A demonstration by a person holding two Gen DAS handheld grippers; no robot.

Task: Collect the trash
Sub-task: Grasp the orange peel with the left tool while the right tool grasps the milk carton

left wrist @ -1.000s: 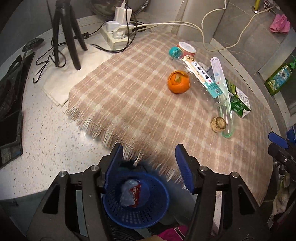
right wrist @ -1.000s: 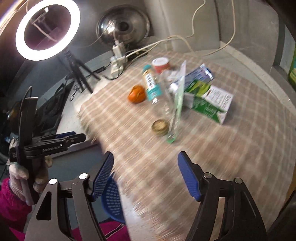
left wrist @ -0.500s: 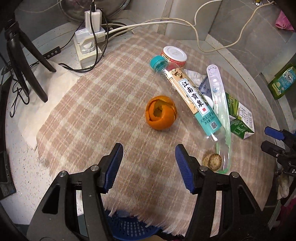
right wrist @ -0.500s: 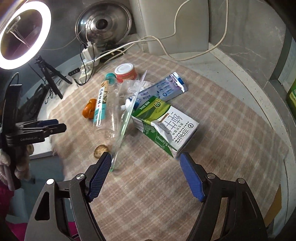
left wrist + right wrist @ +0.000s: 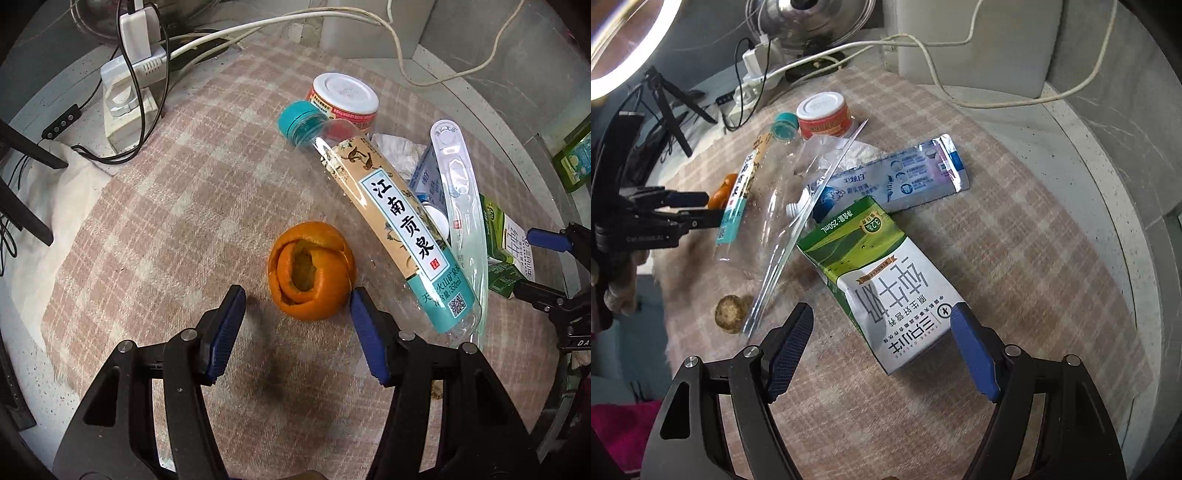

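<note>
Both tongs are closing in from the basket; left tongs (image 5: 295,317) are gaping, empty, framing the orange peel (image 5: 312,271); right tongs (image 5: 882,339) are straddling the milk carton (image 5: 886,284), unclamped.

A matt, fuzzy pink-and-cream plaid cloth (image 5: 166,206) covers the table. The clear plastic bottle (image 5: 402,236) with a teal cap gleams glossy; the orange peel (image 5: 312,271) looks dimpled and dull. The green-and-white paper milk carton (image 5: 886,280) is smooth, the silvery foil toothpaste tube (image 5: 908,173) shiny.
</note>
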